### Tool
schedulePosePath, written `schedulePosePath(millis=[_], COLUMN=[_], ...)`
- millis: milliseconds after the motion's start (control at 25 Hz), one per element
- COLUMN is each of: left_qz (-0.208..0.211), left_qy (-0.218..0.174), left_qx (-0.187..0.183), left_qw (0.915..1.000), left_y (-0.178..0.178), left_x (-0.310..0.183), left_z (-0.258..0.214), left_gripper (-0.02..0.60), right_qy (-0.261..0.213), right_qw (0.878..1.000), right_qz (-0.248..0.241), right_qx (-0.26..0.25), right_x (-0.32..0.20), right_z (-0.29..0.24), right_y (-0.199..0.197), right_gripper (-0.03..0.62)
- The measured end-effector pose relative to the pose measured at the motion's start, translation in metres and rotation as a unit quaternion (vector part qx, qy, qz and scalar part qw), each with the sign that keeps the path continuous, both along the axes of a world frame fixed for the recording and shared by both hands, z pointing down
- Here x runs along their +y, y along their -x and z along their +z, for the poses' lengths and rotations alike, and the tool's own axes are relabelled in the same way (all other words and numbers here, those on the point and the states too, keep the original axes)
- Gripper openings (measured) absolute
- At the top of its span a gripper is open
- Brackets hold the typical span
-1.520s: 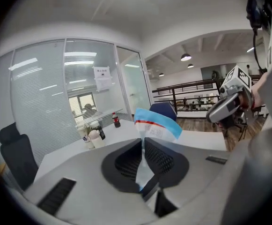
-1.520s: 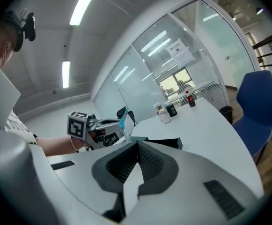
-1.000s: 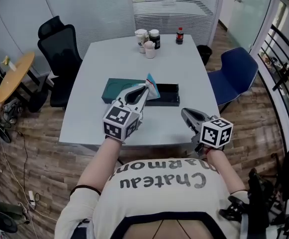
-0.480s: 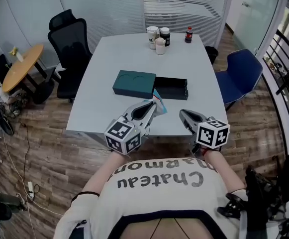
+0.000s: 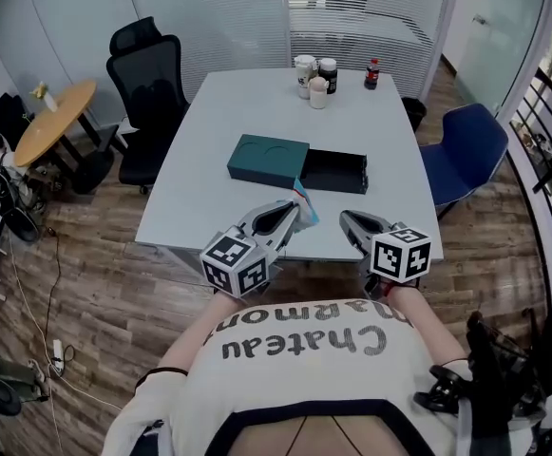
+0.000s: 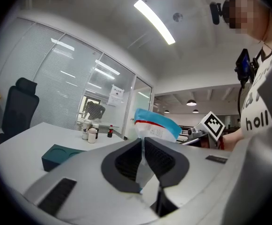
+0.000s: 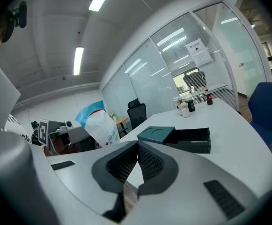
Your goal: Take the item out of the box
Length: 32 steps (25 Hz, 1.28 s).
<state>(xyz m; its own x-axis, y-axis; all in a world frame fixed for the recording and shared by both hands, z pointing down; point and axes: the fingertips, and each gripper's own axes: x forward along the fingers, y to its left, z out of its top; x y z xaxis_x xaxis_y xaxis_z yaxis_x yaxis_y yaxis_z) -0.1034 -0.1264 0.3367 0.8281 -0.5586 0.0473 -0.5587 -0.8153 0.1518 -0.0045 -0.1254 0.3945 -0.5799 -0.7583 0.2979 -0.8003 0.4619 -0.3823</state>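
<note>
We note the left tool (image 5: 293, 215) grasping the blue-and-white packet (image 5: 305, 203), held above the near part of the desk (image 5: 209, 131), apart from the box (image 5: 268, 159). The box's black tray (image 5: 337, 171) is slid out and looks empty. The right tool (image 5: 348, 219) is clenched on nothing. We judge the removal done; at most, setting the packet down remains.

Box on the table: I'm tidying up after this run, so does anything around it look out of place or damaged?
Nothing looks spilled or damaged. The black tray lies open and looks empty beside its green cover. The white-and-blue pouch isn't in it, since it is clamped in the left gripper.
</note>
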Motion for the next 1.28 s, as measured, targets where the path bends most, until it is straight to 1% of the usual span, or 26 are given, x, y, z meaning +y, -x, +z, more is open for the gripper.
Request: schedulePosePath(millis=[360,480,600,760,960,1280], left_qz=[0.006,0.006,0.002,-0.009,-0.009,-0.020], left_qy=[-0.008,-0.011,-0.012,-0.013,-0.012,-0.002], left_qx=[-0.004,-0.004,-0.006,0.001,0.001,0.001], left_qw=[0.9999,0.9999,0.9999,0.9999,0.9999,0.9998], left_y=[-0.004,-0.005,-0.003,0.001,0.000,0.008], left_x=[0.000,0.001,-0.003,-0.008,-0.007,-0.006], left_z=[0.001,0.001,0.001,0.000,0.001,0.008], left_gripper=[0.046,0.046,0.046,0.046,0.046,0.046], right_qy=[-0.009,-0.014,-0.020,-0.025,-0.025,-0.013], right_qw=[0.999,0.999,0.999,0.998,0.997,0.998], right_qz=[0.017,0.023,0.037,0.049,0.046,0.039], right_qx=[0.028,0.029,0.030,0.044,0.055,0.051], right_x=[-0.002,-0.003,-0.007,-0.010,-0.009,-0.008], right_z=[-0.001,-0.002,-0.004,-0.003,-0.001,0.008], right_y=[-0.012,-0.016,-0.022,-0.030,-0.031,-0.026], right_gripper=[0.000,0.000,0.000,0.000,0.000,0.000])
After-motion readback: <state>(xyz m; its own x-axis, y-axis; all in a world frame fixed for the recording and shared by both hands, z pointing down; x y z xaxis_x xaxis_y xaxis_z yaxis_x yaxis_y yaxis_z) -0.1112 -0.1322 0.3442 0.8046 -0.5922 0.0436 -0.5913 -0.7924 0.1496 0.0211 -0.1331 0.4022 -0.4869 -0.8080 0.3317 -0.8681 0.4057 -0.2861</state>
